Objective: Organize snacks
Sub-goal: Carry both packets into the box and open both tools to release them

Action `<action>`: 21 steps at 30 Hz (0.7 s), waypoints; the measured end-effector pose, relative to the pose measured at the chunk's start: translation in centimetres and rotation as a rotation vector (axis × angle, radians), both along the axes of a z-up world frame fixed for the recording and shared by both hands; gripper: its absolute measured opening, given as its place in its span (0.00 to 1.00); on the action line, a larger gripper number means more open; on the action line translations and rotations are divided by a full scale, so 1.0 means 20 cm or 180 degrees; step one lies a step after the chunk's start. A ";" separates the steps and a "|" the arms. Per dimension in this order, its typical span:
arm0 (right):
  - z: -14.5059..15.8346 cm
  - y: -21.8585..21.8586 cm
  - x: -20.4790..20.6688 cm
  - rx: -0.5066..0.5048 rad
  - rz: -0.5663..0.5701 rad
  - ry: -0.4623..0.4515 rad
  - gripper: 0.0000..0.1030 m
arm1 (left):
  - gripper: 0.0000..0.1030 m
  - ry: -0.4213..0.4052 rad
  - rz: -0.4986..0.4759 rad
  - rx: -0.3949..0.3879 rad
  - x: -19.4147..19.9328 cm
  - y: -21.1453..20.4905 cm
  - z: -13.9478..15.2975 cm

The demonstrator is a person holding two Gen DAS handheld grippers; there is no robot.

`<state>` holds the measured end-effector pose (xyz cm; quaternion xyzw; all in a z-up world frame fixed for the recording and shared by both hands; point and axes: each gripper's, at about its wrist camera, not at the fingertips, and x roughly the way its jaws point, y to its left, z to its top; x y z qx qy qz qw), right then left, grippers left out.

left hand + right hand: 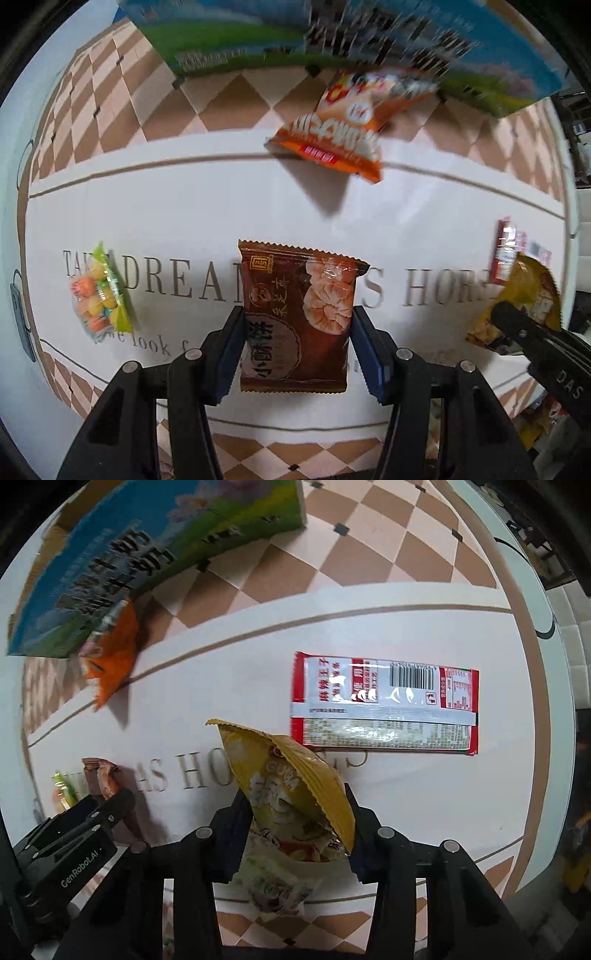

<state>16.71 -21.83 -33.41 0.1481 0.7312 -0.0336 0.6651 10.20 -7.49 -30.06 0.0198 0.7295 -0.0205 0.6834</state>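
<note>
My left gripper [295, 325] is shut on a brown snack packet [295, 317] and holds it above the table. My right gripper [295, 812] is shut on a yellow snack packet [284, 786], crumpled between its fingers; this packet also shows at the right of the left wrist view [524, 299]. An orange packet [332, 133] leans against a blue-and-green box [332, 33] at the back. A red-and-white packet [384, 705] lies flat on the table. A clear bag of coloured candies [99, 291] lies at the left.
The table [207, 199] has a white cloth with grey lettering and a brown checkered border. The box [140, 554] stands along the far side. The table's edge curves round at the right [532, 635].
</note>
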 end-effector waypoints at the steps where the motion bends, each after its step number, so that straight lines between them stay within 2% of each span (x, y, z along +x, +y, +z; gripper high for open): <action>1: 0.03 -0.02 0.01 0.0037 0.0012 -0.0021 0.46 | 0.52 -0.0034 -0.0010 -0.0031 0.00 0.01 0.04; 2: 0.06 -0.04 0.02 0.0078 0.0012 0.0011 0.46 | 0.52 -0.0089 -0.0028 -0.0069 0.00 0.02 0.11; 7: 0.31 -0.05 0.08 0.0363 0.0080 -0.0216 0.46 | 0.52 -0.0365 -0.0041 -0.0289 0.07 0.04 0.45; 12: 0.59 -0.10 0.27 0.0599 0.0092 -0.0532 0.46 | 0.52 -0.0711 -0.0024 -0.0508 0.36 0.04 0.77; 15: 0.75 -0.10 0.46 0.0684 0.0093 -0.0749 0.46 | 0.52 -0.0882 -0.0026 -0.0473 0.60 0.01 0.85; 17: 0.83 -0.09 0.65 0.0605 0.0122 -0.0916 0.46 | 0.52 -0.0930 -0.0028 -0.0405 0.79 -0.01 0.87; 21: 0.85 -0.14 1.02 0.0450 0.0131 -0.1039 0.46 | 0.52 -0.0812 0.0038 -0.0309 1.10 0.00 0.79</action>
